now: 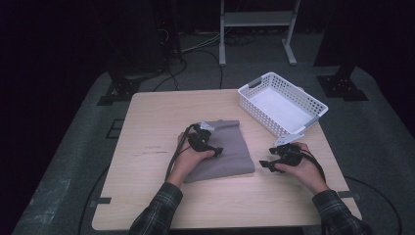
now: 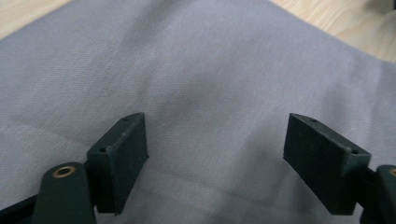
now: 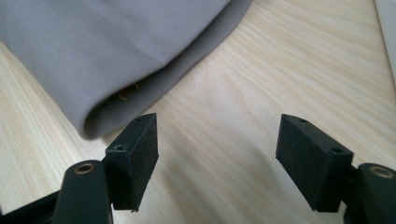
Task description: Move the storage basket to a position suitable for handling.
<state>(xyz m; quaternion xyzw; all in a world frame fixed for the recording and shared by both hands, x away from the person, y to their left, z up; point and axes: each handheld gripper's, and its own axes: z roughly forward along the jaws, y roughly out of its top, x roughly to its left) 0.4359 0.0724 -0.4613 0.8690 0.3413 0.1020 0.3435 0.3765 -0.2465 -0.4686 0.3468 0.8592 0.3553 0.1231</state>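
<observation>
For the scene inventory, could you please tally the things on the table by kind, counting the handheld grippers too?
Folded grey cloth: 1
White basket: 1
Handheld grippers: 2, the left gripper over the cloth and the right gripper beside its near corner, both with jaws apart and nothing held
Total: 4

A dim lab or recording studio: a lone wooden worktop (image 1: 147, 147) stands on grey carpet (image 1: 73, 161), ringed by darkness. Black stand feet (image 1: 115, 93) sit at the worktop's far corners, cables (image 1: 195, 46) trail across the floor, and a pale metal frame (image 1: 257, 29) rises behind.
</observation>
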